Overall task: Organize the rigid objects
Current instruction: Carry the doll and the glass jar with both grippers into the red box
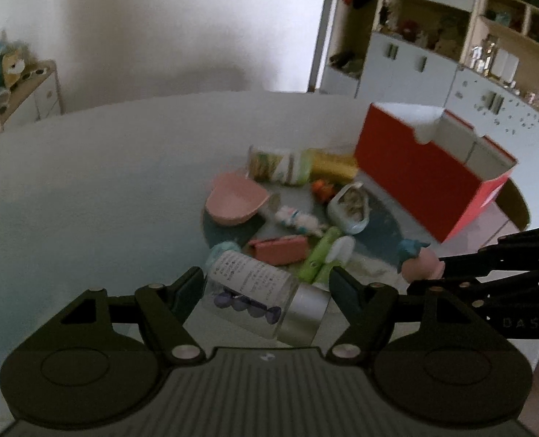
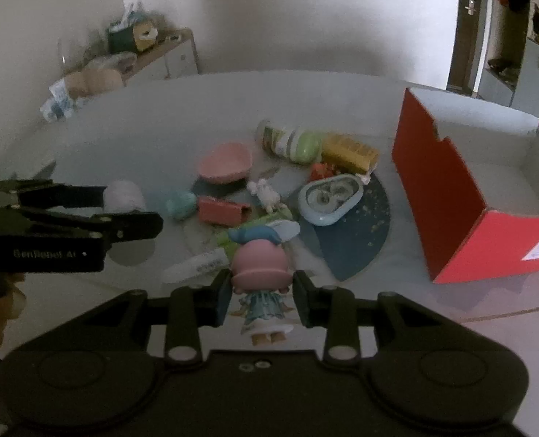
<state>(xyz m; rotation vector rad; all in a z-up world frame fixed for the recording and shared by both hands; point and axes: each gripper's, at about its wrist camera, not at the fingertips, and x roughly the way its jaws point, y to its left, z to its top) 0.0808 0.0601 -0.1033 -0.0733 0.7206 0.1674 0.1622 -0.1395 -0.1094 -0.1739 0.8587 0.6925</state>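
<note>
Left hand-held gripper (image 1: pixel 267 284) grasps a clear jar (image 1: pixel 258 296) with a silver cap and a printed label, dark purple pieces showing inside; the jar lies crosswise between the two pads, cap toward the right finger. Right hand-held gripper (image 2: pixel 262 296) is clenched on a small doll figurine (image 2: pixel 260 273) with a pink head, a blue hat and a pale blue dress, its feet pointing back toward the camera and its head just beyond the fingertips.

Ahead of both hand-held grippers, on the pale round table (image 1: pixel 87 189), sits a loose pile: a pink bowl (image 1: pixel 234 202), a pink rectangular case (image 1: pixel 278 249), a green clip-like piece (image 1: pixel 320 255), a light blue oval dish (image 2: pixel 329 196), a bottle with a green cap (image 2: pixel 291 142) lying on its side, a yellow box (image 2: pixel 349 153) touching it, a small red item (image 2: pixel 322 171), a tiny white figure (image 2: pixel 265 191) and a teal lump (image 2: pixel 180 204). Several of these rest on a dark blue mat (image 2: pixel 356 236).

Beyond the pile and to the right of the right hand-held gripper stands an open red box (image 2: pixel 451 196) with a white interior. In the right wrist view the left hand-held gripper enters from the left, level with the pile.
</note>
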